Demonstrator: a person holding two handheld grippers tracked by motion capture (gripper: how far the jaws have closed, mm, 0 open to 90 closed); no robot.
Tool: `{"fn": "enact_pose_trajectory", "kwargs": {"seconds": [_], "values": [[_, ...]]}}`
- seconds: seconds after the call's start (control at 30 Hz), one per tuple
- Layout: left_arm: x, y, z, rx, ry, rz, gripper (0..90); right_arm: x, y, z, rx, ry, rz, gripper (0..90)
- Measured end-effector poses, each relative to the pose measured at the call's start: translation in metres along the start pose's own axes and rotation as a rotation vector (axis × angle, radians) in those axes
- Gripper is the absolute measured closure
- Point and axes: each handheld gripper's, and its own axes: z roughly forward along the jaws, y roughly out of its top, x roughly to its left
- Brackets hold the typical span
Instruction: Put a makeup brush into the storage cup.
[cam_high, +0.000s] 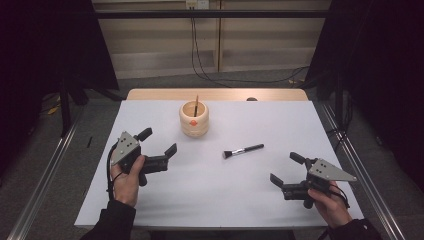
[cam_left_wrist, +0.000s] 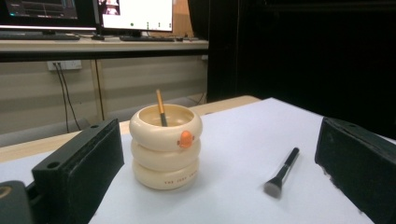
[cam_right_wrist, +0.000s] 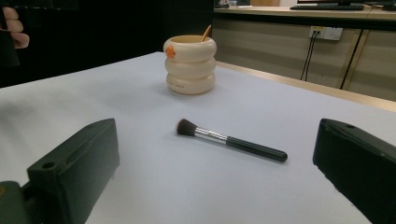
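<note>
the left gripper (cam_high: 161, 142) sits over the near left of the white table (cam_high: 165, 200), jaws spread wide and nothing between them, aimed up the table at the cream ringed holder (cam_high: 194, 119). that holder stands just ahead of it and slightly to its right, upright, with one thin stick-like handle (cam_high: 196, 105) already leaning inside. in the left gripper view the holder (cam_left_wrist: 166, 145) sits between the two black jaws but well beyond them, no contact.

moving right: the makeup brush (cam_high: 243, 150) lies flat on the table, between the two grippers, nearer the right one, bristles toward the left gripper, black handle toward the back right. in the right gripper view the brush (cam_right_wrist: 231, 140) lies crosswise ahead of the jaws, apart from both.

and the right gripper (cam_high: 287, 168) waits at the near right, jaws released and wide, holding nothing, pointed toward the brush.

this reads as the opening step: nothing picked up yet, brush probably bound for the holder. the next move likely calls for the right gripper to advance forward, straddle the black handle, close across it, then lift and tip it bristles-up or handle-down into the holder's mouth.
</note>
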Motion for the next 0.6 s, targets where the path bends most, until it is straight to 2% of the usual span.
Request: {"fn": "enact_pose_trajectory", "kwargs": {"seconds": [0.13,0.17,0.23,0.27,0.33,0.6], "values": [[0.0,-0.008,-0.01,0.007,0.019,-0.022,0.9,0.0,0.0,0.0,-0.001,0.0,-0.001,0.2],[0.0,-0.009,-0.012,0.017,0.014,-0.011,0.8,0.0,0.0,0.0,-0.001,0.001,0.0,0.2],[-0.002,-0.012,-0.019,0.021,0.036,0.009,0.8,0.0,0.0,0.0,0.001,-0.001,0.0,0.2],[-0.003,-0.014,-0.021,0.021,0.029,0.007,0.8,0.0,0.0,0.0,-0.001,0.001,-0.001,0.2],[-0.004,-0.016,-0.027,0.044,0.028,0.034,0.8,0.0,0.0,0.0,0.002,-0.002,0.0,0.2],[-0.01,-0.025,-0.045,0.052,0.071,0.046,0.7,0.0,0.0,0.0,0.002,0.001,-0.004,0.2]]}}
